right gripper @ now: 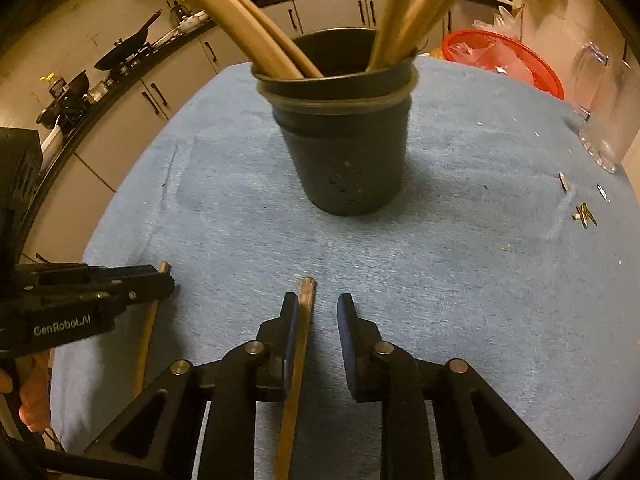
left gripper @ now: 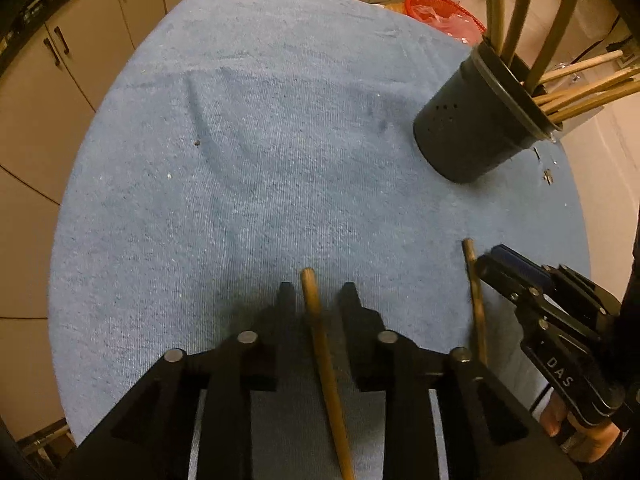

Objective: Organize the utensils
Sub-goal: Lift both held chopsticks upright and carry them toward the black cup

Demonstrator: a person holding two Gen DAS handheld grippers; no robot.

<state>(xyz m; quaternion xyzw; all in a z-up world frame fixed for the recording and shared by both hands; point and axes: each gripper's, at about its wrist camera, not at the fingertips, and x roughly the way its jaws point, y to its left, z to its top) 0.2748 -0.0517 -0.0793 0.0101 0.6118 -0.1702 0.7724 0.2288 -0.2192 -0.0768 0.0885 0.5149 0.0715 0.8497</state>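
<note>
Both grippers point down at the blue cloth covering the table, near its front edge. Left gripper: jaws slightly apart, one wooden chopstick lying on the cloth between them, a clear gap on each side, neither pad pressing, so nothing gripped. Right gripper: jaws also part open, second chopstick lying between them against the left blue pad, the right pad well clear, so no grip there either. In the right wrist view the left gripper's fingers sit at the cloth's left edge, over the first chopstick. In the left wrist view the right gripper comes in near the right edge beside the second chopstick. The two sticks lie roughly parallel, apart from each other. Black perforated utensil holder stands upright toward the back of the cloth, with wooden chopsticks and longer curved wooden handles leaning out of it. Red mesh basket sits at the back right corner, clear glass jug at the right edge, small metal bits scattered on the cloth near it.
</note>
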